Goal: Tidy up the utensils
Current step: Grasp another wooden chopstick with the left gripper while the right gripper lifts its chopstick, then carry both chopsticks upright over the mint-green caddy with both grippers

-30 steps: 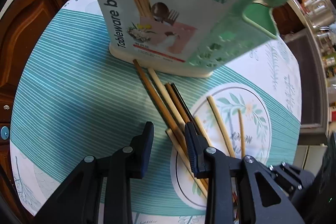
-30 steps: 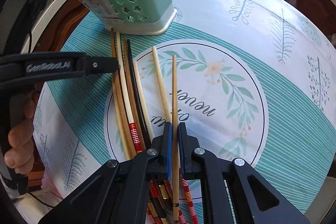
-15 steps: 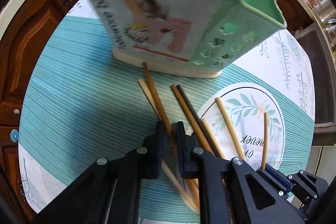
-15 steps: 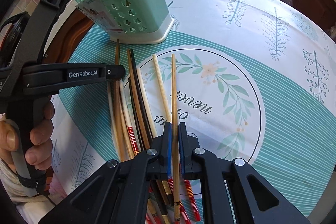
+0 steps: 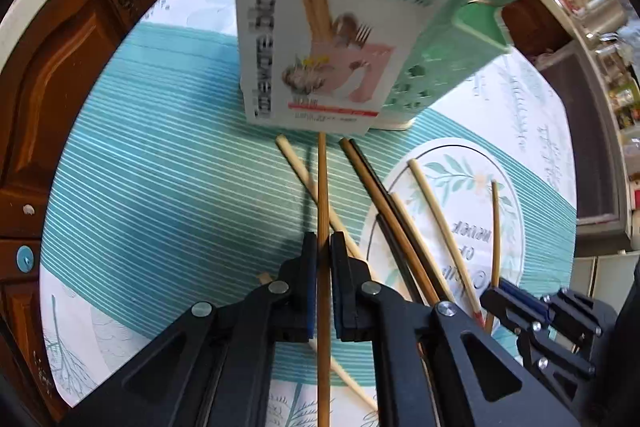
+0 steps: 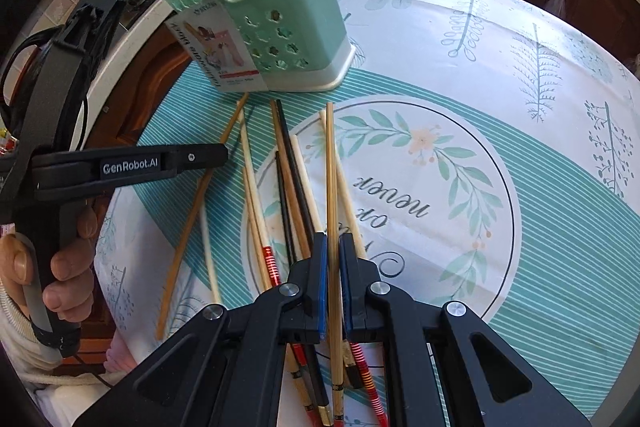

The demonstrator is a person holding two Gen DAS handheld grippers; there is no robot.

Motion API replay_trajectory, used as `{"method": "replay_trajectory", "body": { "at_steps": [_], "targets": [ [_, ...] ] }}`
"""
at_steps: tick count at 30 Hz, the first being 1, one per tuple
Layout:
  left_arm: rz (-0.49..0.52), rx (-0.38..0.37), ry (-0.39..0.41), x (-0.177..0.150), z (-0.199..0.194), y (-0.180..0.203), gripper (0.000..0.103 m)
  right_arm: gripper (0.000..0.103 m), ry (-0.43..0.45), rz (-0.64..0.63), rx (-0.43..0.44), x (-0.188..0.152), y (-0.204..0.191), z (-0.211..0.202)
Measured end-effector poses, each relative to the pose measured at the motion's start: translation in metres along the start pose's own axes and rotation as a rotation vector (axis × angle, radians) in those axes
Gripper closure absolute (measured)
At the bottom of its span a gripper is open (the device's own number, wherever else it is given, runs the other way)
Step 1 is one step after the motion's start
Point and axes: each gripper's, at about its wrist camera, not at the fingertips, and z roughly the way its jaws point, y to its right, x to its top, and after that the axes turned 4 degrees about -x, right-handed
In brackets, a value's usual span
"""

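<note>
Bamboo chopsticks, one per gripper.
Left gripper [image 5: 324, 263] jaws clamp brown chopstick [image 5: 322, 195]; right gripper [image 6: 333, 263] jaws clamp pale chopstick [image 6: 329, 163]; mint holder [image 6: 280, 27] on tabletop [image 6: 480, 67].

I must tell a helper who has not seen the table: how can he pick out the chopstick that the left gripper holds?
Find the green utensil holder on the tablecloth; chopsticks lie fanned out before it. The leftmost, an amber-brown chopstick, is pinched by the left gripper. Unlike its neighbours, it is lifted and casts a shadow.
</note>
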Motion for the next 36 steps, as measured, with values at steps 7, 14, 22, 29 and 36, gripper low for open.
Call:
{"method": "replay_trajectory", "body": {
  "at_steps": [7,14,22,29,36],
  "targets": [
    [0.139,-0.064,0.141,-0.023,-0.057,0.008,0.099,0.097,0.123,-0.009,0.043,0.001,-0.019,-0.033],
    [0.159,-0.113,0.113,-0.028,-0.063,0.006,0.099,0.097,0.110,-0.033,0.047,0.005,-0.042,-0.039],
    [0.146,-0.161,0.068,-0.050,-0.054,-0.001,0.099,0.097,0.098,-0.042,0.082,0.008,-0.062,-0.037],
    [0.118,-0.149,0.110,-0.055,-0.065,-0.015,0.099,0.097,0.104,-0.062,0.103,0.014,-0.082,-0.036],
    [0.182,-0.142,0.244,-0.036,-0.108,-0.010,0.099,0.097,0.206,-0.098,0.096,0.038,-0.102,-0.064]
  ]
}}
